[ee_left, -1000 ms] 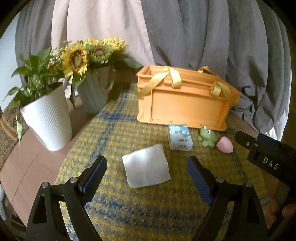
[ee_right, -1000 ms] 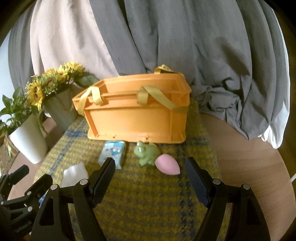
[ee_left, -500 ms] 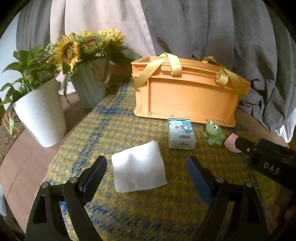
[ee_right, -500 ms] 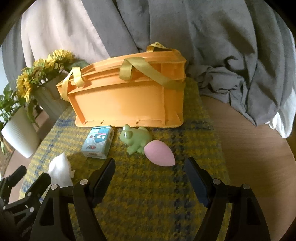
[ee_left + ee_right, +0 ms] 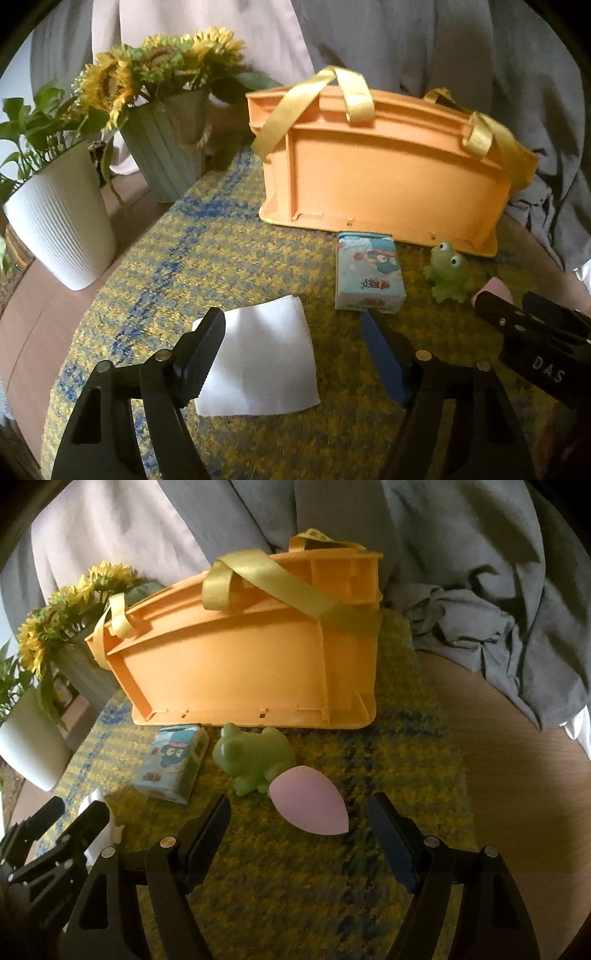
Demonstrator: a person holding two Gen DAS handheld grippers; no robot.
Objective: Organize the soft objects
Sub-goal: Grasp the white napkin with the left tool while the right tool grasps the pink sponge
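A white folded cloth lies on the yellow-blue woven mat, between the fingers of my open, empty left gripper. A tissue pack, a green frog toy and a pink egg-shaped sponge lie in front of the orange crate with yellow straps. My right gripper is open and empty, with the sponge just ahead between its fingertips. The frog and the pack sit left of it.
A white ribbed pot with a plant and a green vase of sunflowers stand at the left. Grey and pale fabric hangs behind the crate. Bare wooden table lies right of the mat.
Both grippers have moved forward and lower. The cloth now lies between the left fingers, and the sponge is close to the right fingertips. Nothing has been grasped.
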